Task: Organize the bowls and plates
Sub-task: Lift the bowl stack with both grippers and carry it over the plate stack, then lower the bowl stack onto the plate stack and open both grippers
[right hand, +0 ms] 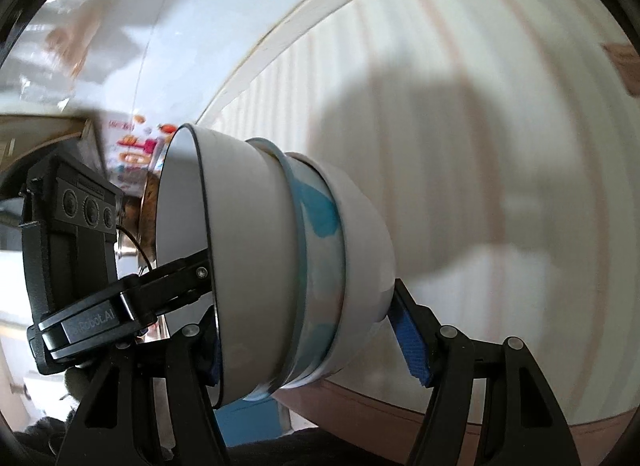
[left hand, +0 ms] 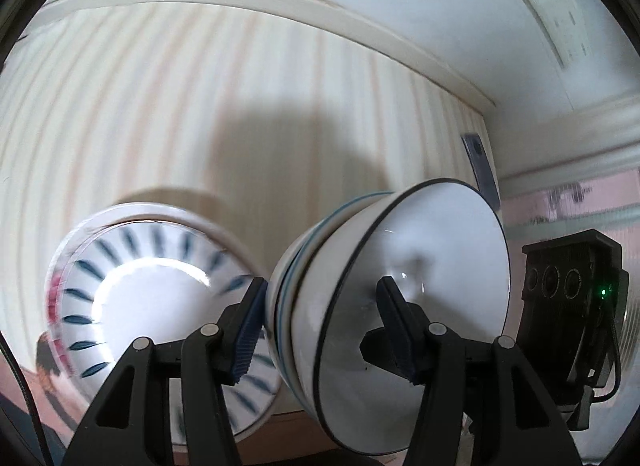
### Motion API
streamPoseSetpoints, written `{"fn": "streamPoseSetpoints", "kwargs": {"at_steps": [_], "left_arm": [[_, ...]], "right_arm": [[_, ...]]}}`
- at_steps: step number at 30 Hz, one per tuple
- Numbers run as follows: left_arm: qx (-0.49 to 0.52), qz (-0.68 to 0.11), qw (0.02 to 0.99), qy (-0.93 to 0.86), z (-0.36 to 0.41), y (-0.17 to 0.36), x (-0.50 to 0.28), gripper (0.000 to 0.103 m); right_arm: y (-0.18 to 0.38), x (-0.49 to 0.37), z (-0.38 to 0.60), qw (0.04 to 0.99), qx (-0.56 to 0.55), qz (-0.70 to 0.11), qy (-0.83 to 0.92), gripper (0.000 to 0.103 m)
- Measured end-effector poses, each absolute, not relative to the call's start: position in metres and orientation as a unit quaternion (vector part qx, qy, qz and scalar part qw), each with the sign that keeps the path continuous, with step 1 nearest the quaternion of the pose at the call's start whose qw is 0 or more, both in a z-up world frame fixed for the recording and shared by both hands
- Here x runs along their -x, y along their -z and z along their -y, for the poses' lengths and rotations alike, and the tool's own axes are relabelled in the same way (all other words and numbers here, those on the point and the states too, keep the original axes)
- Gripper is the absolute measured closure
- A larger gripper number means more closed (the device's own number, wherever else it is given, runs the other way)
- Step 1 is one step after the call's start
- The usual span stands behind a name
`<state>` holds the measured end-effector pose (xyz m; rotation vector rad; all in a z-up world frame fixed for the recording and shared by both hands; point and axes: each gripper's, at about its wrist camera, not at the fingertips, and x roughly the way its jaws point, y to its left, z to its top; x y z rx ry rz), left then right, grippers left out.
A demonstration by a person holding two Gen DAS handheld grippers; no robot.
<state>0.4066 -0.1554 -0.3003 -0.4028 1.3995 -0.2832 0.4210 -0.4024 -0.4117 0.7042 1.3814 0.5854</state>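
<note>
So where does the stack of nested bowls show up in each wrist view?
Left wrist view: the stack of nested bowls sits lower centre-right, tipped on its side, mouth toward the right, clamped by the left gripper.
Right wrist view: the same stack fills the lower centre, mouth toward the left, held by the right gripper.
Shared landmark: the pale striped tabletop behind it.

Black tongs (left hand: 320, 330) with blue ribbed pads (left hand: 248, 336) and silver pivot screws (left hand: 437, 329).

Home dining spot, striped tablecloth (left hand: 200, 105), patterned plate (left hand: 160, 306), wall socket (left hand: 552, 13)
</note>
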Motion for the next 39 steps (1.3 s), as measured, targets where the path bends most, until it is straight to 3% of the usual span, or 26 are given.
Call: {"fn": "streamPoseSetpoints", "kwargs": {"at_steps": [15, 39], "left_arm": [[0.235, -0.627, 0.741, 0.040, 0.049, 0.312, -0.377, 0.050], [0.229, -0.631, 0.741, 0.040, 0.041, 0.325, -0.379, 0.050]], "right_arm": [[0.429, -0.429, 0.293, 0.640, -0.271, -0.640, -0.327, 0.033], [0.433, -0.435, 0.254, 0.652, -0.229, -0.654, -0.309, 0.033]]}}
